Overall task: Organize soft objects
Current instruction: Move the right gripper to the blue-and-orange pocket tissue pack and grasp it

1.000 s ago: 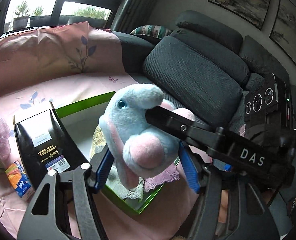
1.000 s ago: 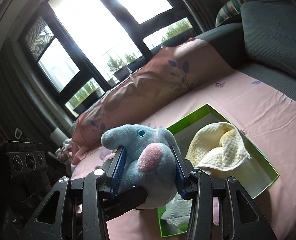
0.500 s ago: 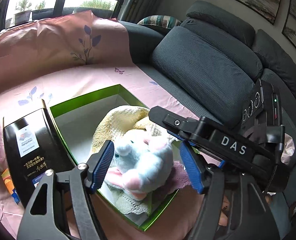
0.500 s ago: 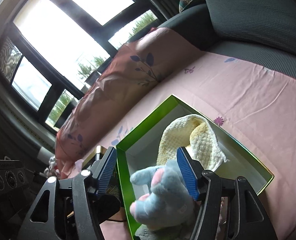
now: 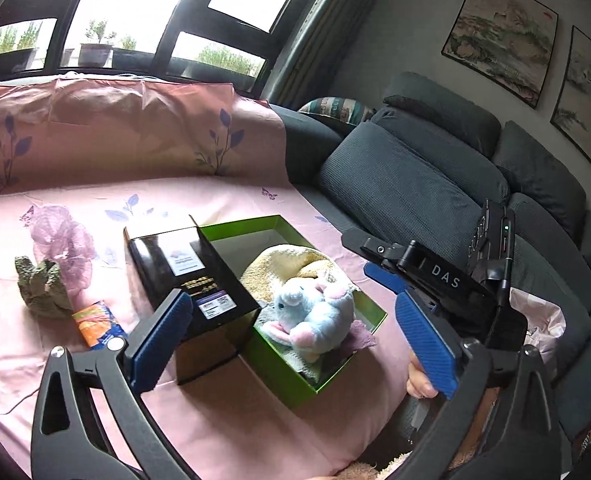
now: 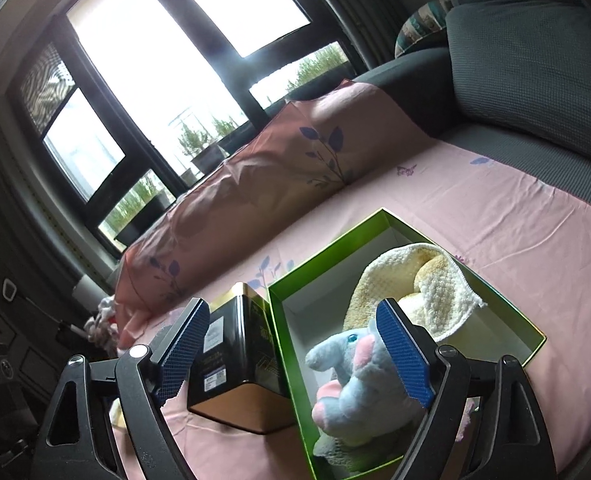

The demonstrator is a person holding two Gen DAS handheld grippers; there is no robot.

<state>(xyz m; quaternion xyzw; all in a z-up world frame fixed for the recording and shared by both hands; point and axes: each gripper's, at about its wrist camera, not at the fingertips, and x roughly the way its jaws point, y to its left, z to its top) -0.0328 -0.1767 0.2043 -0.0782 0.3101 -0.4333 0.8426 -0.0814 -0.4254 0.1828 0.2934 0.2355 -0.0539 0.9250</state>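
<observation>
A blue and pink plush elephant (image 5: 315, 316) lies in the open green box (image 5: 255, 222), on a yellow towel (image 5: 287, 264) and some paler cloths. My left gripper (image 5: 294, 299) is drawn back in front of the box, its jaws opening wide, with nothing pressed between the blue pads. The right gripper (image 6: 292, 304) hovers just over the box's near end, jaws also opening. In that view the elephant (image 6: 355, 380) sits low between the pads, free of both, with the towel (image 6: 415, 280) behind it. The right gripper's fingers (image 5: 383, 276) reach in from the right.
A black tin (image 5: 191, 276) stands against the green box's left wall. Left of it on the pink sheet (image 5: 95, 200) lie an orange packet (image 5: 95, 322), a grey-green cloth lump (image 5: 41, 288) and sheer purple fabric (image 5: 61, 240). Grey sofa cushions (image 5: 395, 192) rise at right.
Both grippers held the plush elephant above the box a second ago. They let it go, it dropped into the box, and both jaws spread while the left gripper pulled back.
</observation>
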